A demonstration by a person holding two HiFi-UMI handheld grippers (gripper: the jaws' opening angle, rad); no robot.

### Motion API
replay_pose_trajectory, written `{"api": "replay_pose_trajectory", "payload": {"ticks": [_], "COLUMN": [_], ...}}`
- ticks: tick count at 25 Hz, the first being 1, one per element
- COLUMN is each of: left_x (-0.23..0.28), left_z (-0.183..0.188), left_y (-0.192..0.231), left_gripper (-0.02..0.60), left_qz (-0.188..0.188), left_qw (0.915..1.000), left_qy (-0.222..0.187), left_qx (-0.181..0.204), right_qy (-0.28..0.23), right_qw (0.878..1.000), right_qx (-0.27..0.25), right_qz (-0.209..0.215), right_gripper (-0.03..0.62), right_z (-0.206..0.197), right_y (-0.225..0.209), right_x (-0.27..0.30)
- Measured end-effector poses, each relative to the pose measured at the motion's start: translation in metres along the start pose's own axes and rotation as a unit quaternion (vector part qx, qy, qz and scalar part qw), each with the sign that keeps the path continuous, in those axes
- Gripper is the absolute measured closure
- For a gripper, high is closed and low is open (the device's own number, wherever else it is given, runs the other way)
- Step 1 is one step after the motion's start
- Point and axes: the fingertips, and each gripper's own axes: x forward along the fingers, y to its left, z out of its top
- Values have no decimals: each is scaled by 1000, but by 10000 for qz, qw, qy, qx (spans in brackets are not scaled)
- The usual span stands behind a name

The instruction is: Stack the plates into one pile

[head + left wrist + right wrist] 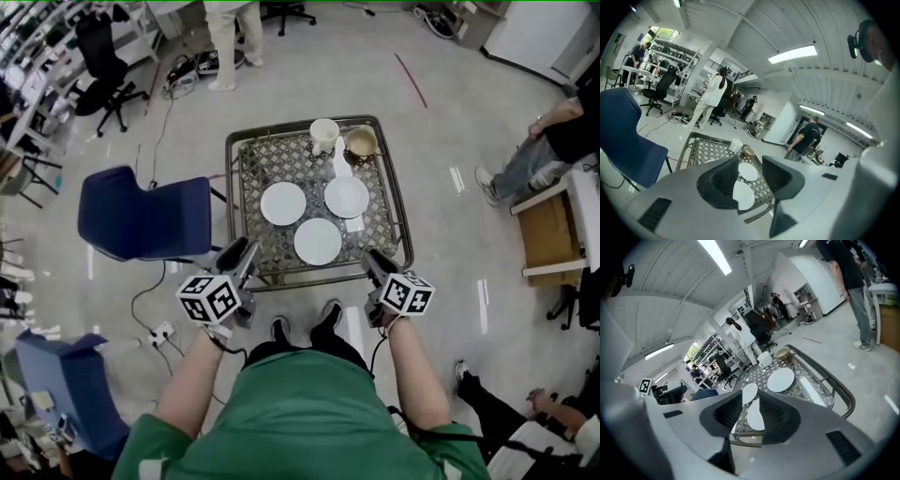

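Three white plates are lying flat and apart from each other on the lattice table (405, 246), so nothing is stacked yet. Taking the near plate (318, 241) as the mark, the left plate (283, 202) is sitting just beyond it to the left. The right plate (347, 197) is sitting just beyond it to the right. A cup (324, 133) and a bowl (361, 142) are standing well beyond it at the far rim.

The left gripper (246, 253) is hanging to the left of the near plate and short of it, over the table's near rim. Its jaws are standing wide apart and holding nothing. In the left gripper view (750, 171) the near plate (743, 194) is showing far off through the gap.

The right gripper (372, 259) is hanging to the right of the near plate, also short of it. Its jaws are standing partly apart and are empty. In its own view (752, 409) the near plate (755, 414) is lining up almost straight ahead.

Both grippers are pointing forward and down, converging on the near plate. The right one is looking slightly nearer. The plate is round, so no axis matters. Its thin rim facing the person is probably what the next grip is depending on.
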Motion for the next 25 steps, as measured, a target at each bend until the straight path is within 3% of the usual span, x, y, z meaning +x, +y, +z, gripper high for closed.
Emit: {"api": "replay_pose_trajectory", "payload": {"ticks": [6, 11, 17, 25], "left_x": [38, 34, 33, 23], "left_z": [-37, -78, -110, -114], "left_y": [14, 42, 66, 94], "left_gripper": [408, 408, 410, 410], "left_qz": [80, 274, 315, 413], "left_qw": [9971, 9905, 9830, 9790], "left_qy": [332, 746, 1203, 1320], "left_qx": [-679, -1124, -1349, -1497], "right_qy": [589, 1037, 1400, 1666], "right_qw": [9952, 9856, 9738, 9620], "right_qx": [727, 1324, 1789, 2086], "right_qz": [277, 165, -87, -579], "right_gripper": [467, 470, 473, 467], "right_z": [-24, -61, -98, -127], "right_y": [-37, -52, -68, -85], "right_x": [50, 81, 119, 148]}}
